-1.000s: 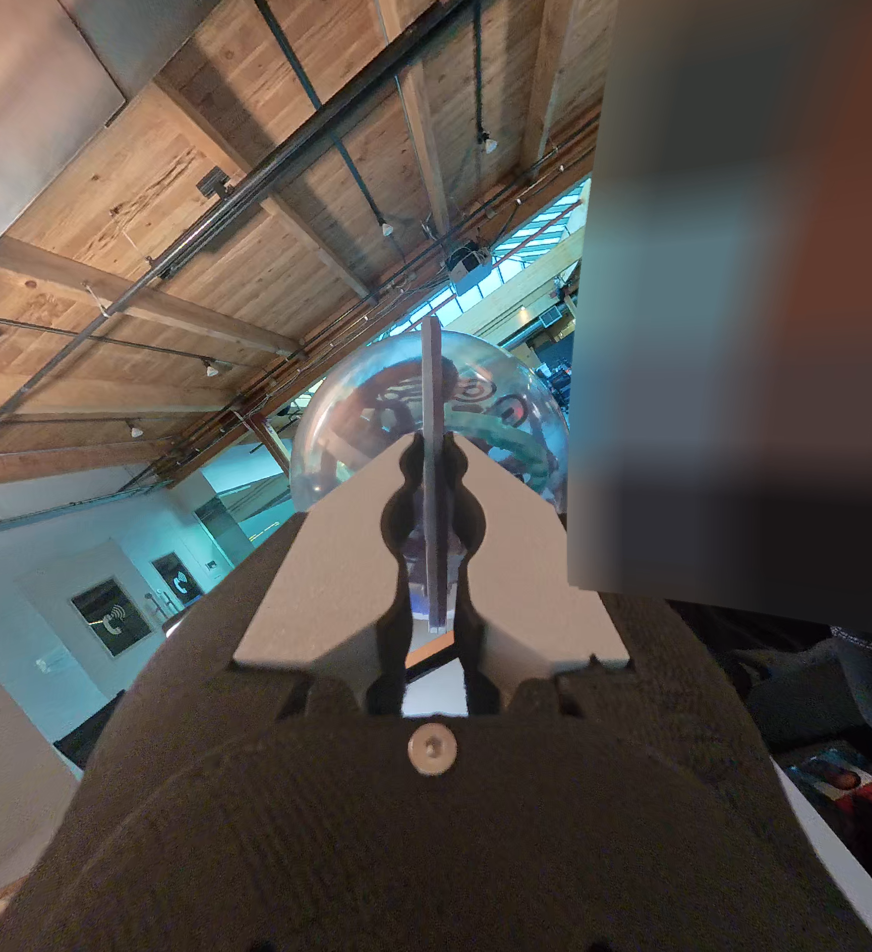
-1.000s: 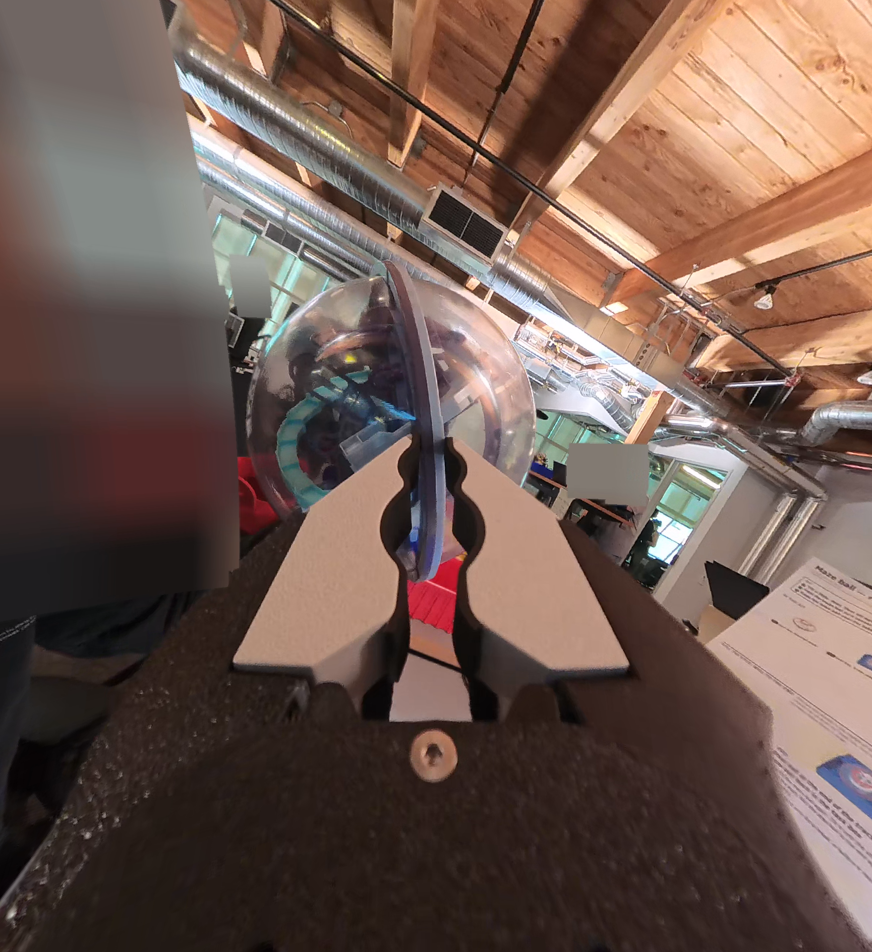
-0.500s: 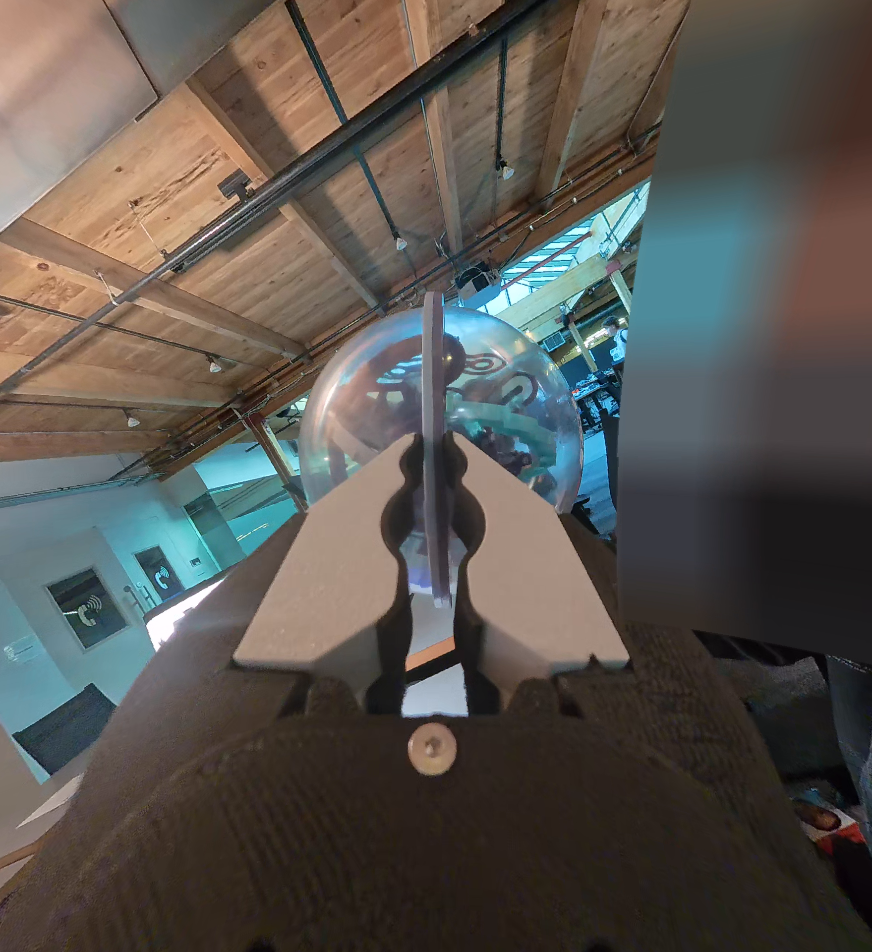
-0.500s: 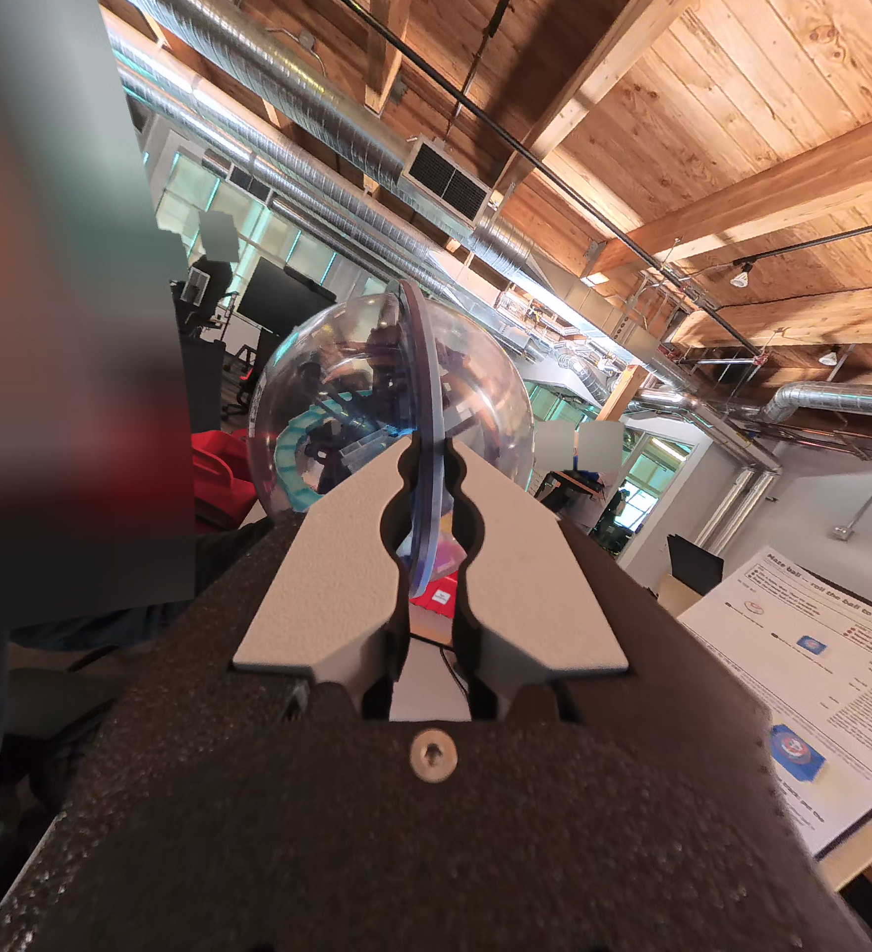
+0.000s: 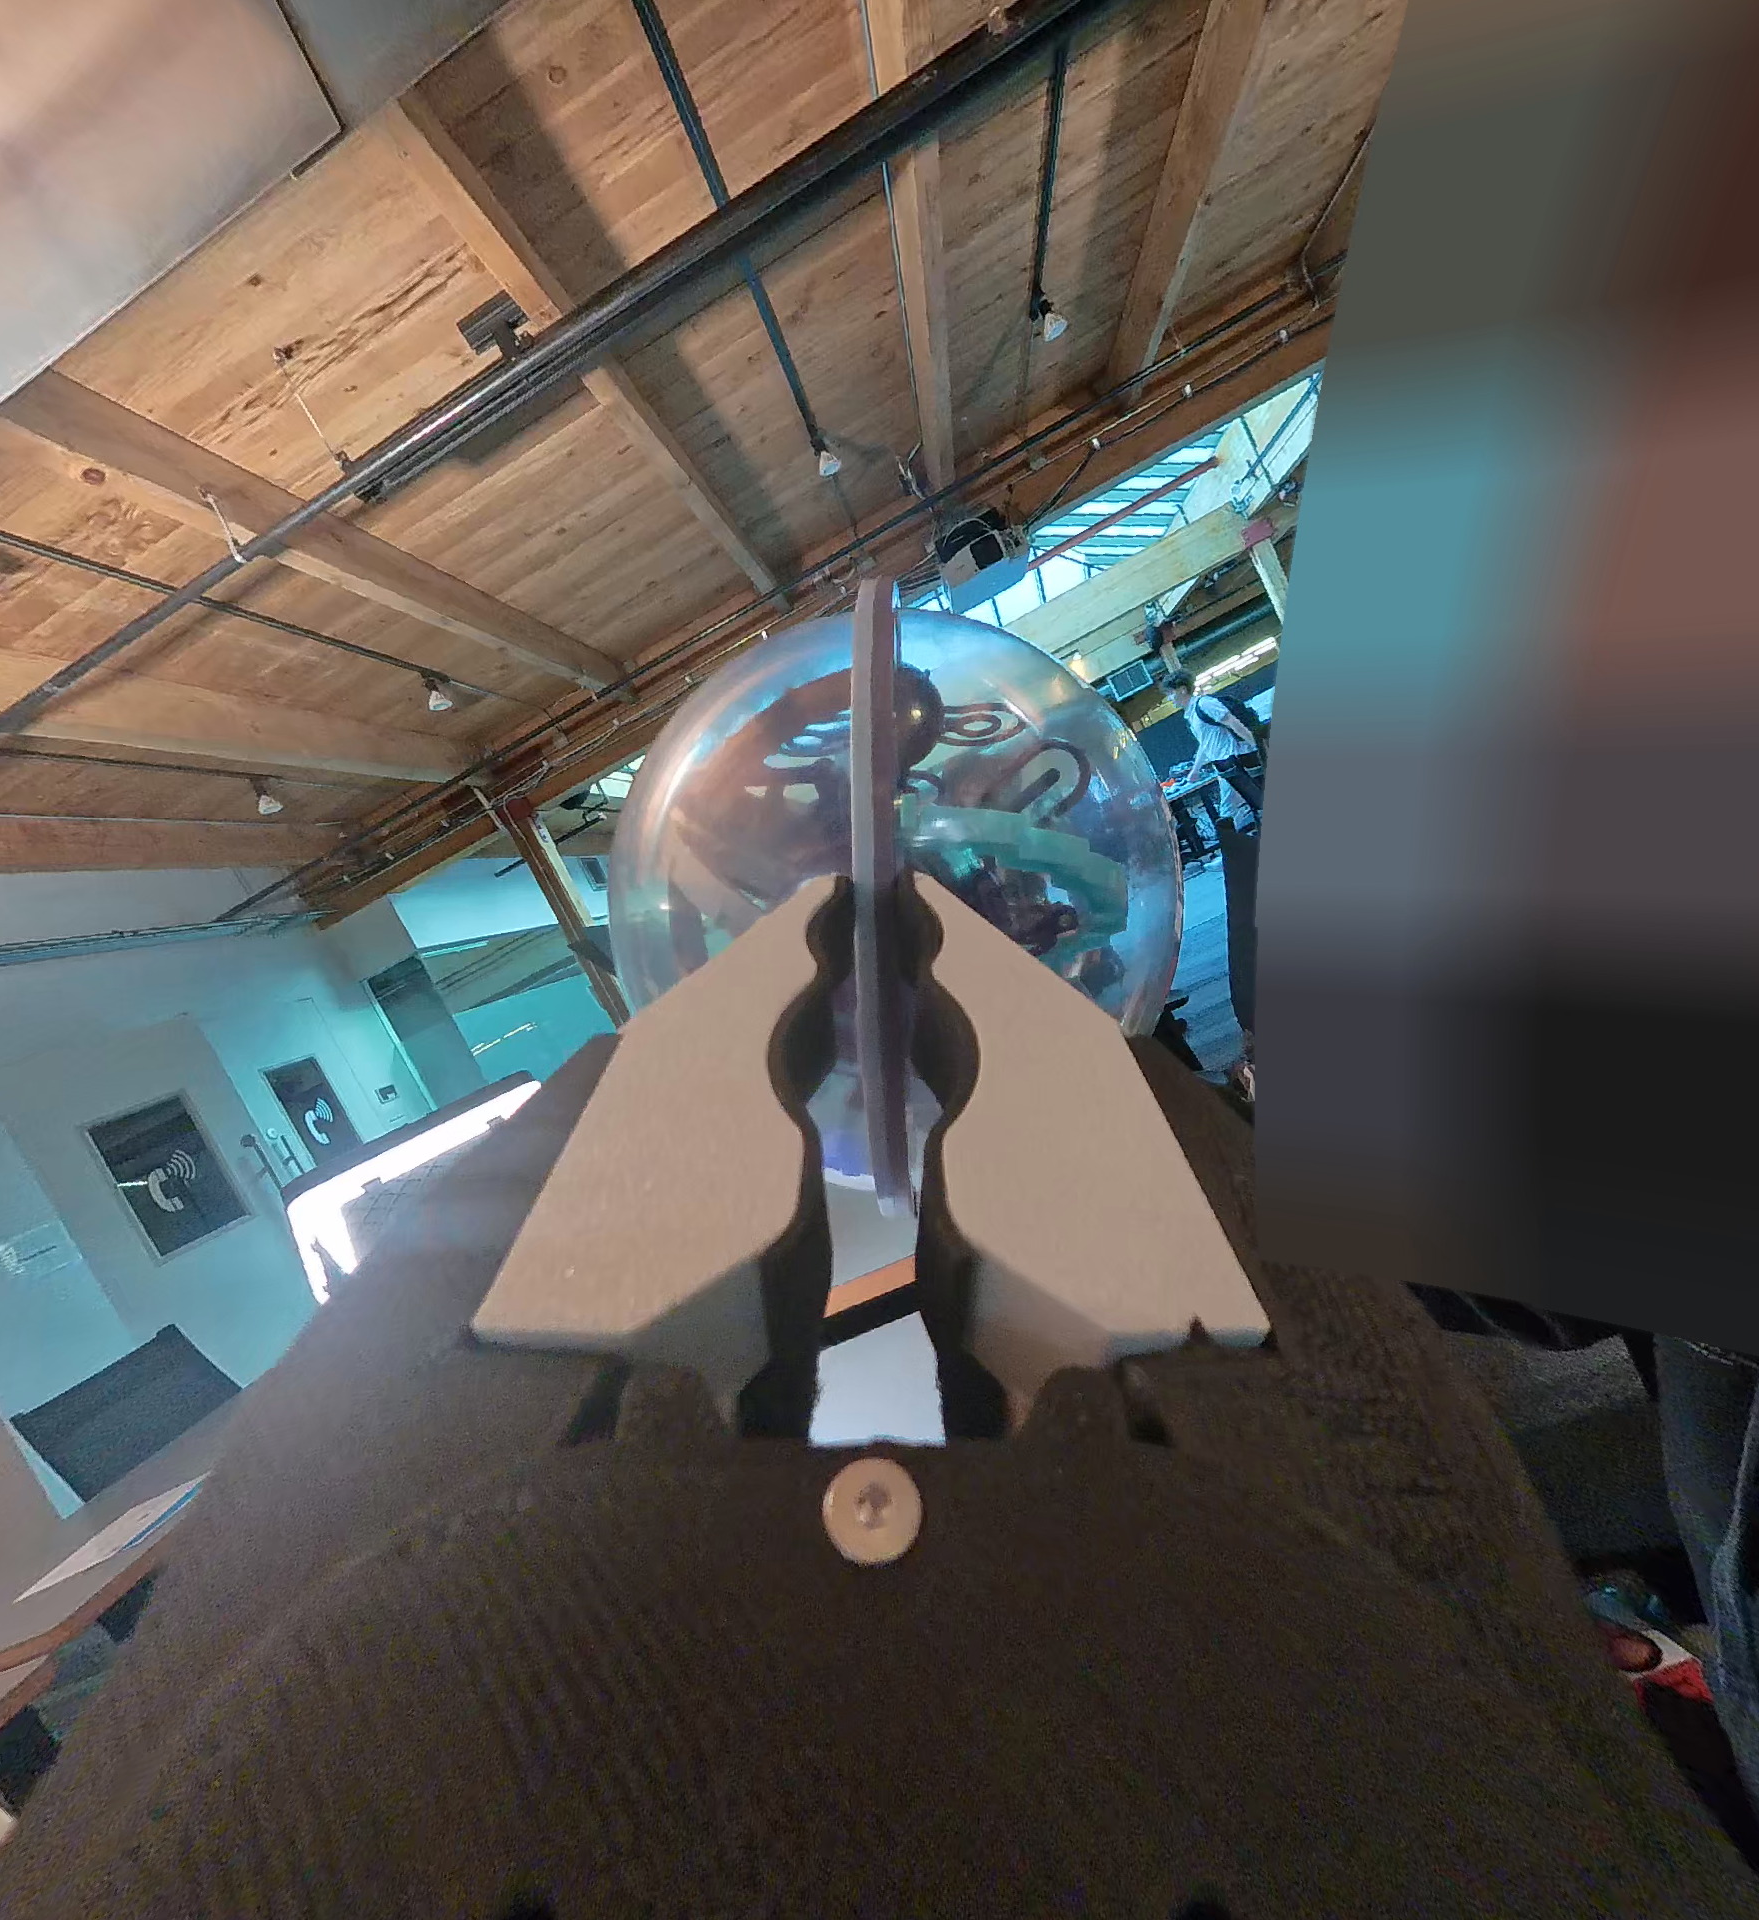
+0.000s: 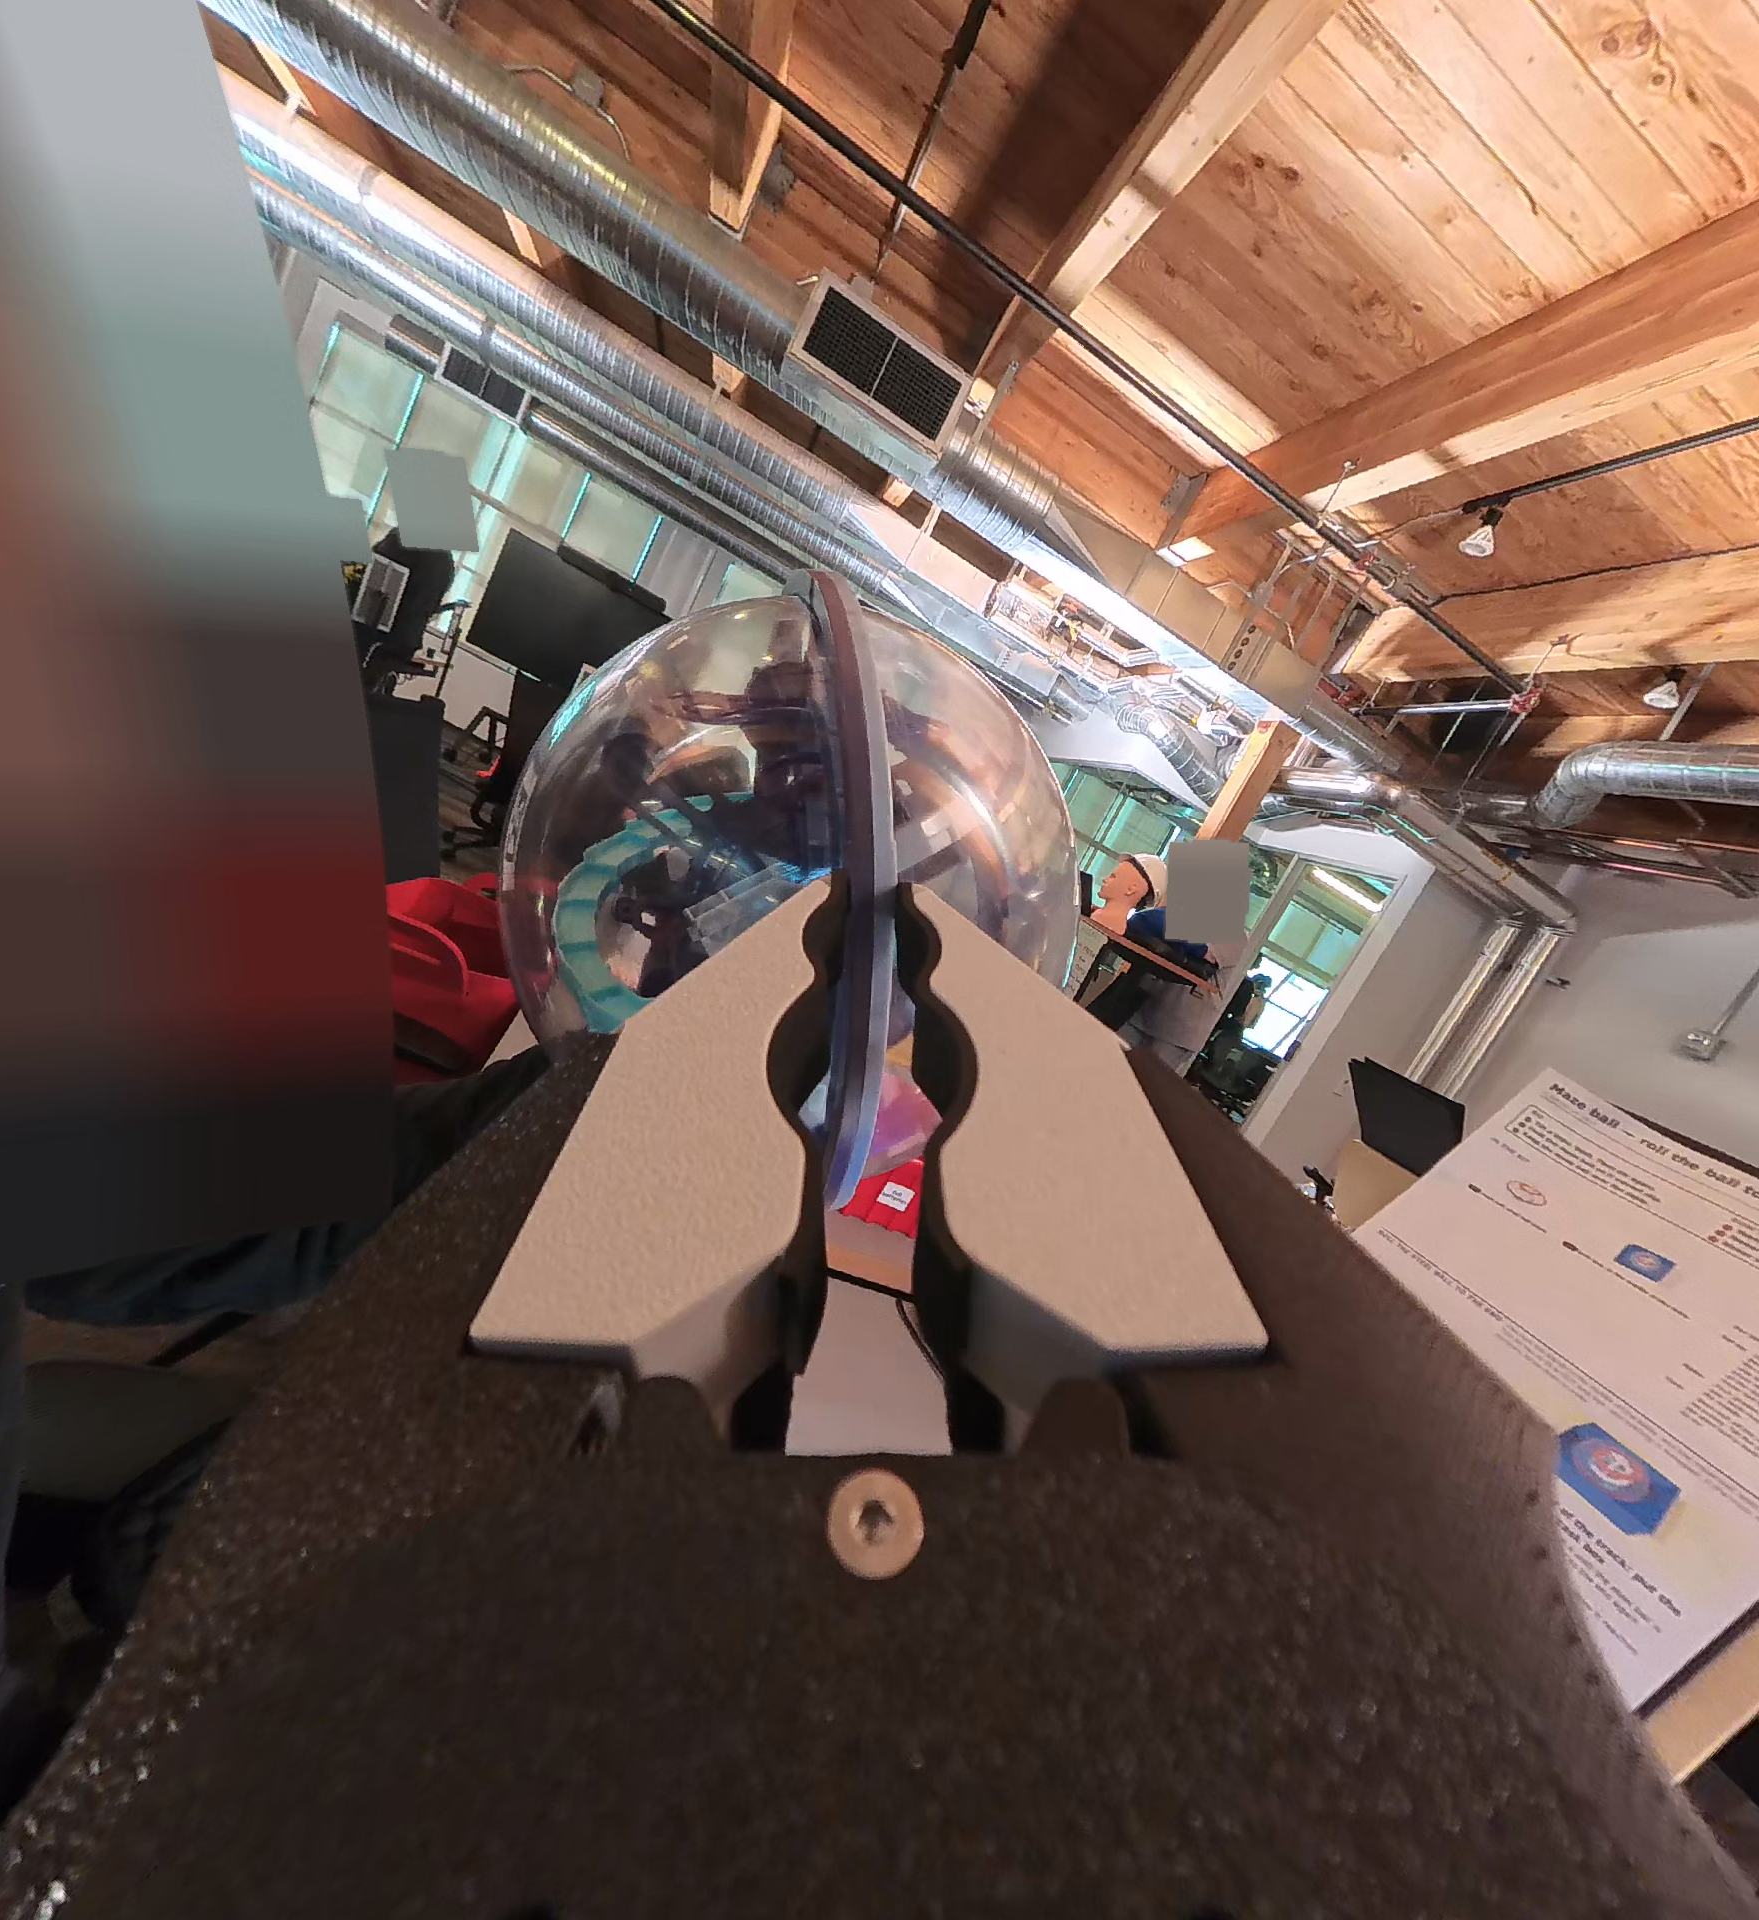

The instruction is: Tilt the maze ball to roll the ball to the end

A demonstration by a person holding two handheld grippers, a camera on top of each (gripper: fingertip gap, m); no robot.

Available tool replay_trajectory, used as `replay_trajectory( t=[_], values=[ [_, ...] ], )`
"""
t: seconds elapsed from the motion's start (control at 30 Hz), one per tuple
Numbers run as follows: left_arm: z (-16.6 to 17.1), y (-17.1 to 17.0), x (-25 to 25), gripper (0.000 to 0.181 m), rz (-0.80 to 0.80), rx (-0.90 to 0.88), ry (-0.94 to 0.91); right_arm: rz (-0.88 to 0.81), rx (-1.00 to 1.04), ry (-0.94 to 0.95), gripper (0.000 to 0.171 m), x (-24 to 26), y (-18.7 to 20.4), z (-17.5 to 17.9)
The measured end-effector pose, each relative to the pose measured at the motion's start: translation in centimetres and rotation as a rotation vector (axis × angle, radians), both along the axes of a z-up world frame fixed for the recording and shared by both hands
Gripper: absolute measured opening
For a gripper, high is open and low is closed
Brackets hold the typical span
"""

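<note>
Clear plastic maze ball (image 5: 750, 831) is held aloft, its flat rim clamped by left gripper (image 5: 877, 883) and right gripper (image 6: 870, 883); tilting seems underway, the small ball unseen.

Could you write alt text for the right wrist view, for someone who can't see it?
A two-finger gripper pinches the thin rim of a clear maze ball, held up toward a wooden ceiling with silver ducts.
</note>
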State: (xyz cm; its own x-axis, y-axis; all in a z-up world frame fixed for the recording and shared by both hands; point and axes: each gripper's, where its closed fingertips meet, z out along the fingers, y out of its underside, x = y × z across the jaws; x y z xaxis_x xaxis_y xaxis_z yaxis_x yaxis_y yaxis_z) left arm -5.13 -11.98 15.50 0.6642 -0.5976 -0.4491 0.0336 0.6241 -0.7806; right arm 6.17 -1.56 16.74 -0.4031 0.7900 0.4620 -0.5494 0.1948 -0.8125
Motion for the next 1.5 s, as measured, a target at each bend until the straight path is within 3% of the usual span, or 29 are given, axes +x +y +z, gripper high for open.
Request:
replay_trajectory(
  t=[0.03, 0.43, 0.9, 1.5],
  values=[
    [0.0, 0.1, 0.0, 0.007, 0.001, -0.004, -0.001, 0.000, -0.002, -0.001, 0.006, 0.0, 0.0, 0.0],
    [-0.8, 0.6, -0.3, 0.007, 0.007, -0.053, -0.030, 0.004, -0.040, -0.027, 0.006, -0.3, 0.5, -0.9],
    [-2.9, 1.7, -1.3, 0.007, 0.016, -0.144, -0.082, 0.025, -0.138, -0.112, 0.007, -1.9, 2.3, -4.3],
    [-14.3, 5.5, -2.2, 0.007, -0.048, -0.499, -0.307, 0.023, -0.396, -0.386, 0.006, -3.0, 6.1, -13.7]
  ],
)
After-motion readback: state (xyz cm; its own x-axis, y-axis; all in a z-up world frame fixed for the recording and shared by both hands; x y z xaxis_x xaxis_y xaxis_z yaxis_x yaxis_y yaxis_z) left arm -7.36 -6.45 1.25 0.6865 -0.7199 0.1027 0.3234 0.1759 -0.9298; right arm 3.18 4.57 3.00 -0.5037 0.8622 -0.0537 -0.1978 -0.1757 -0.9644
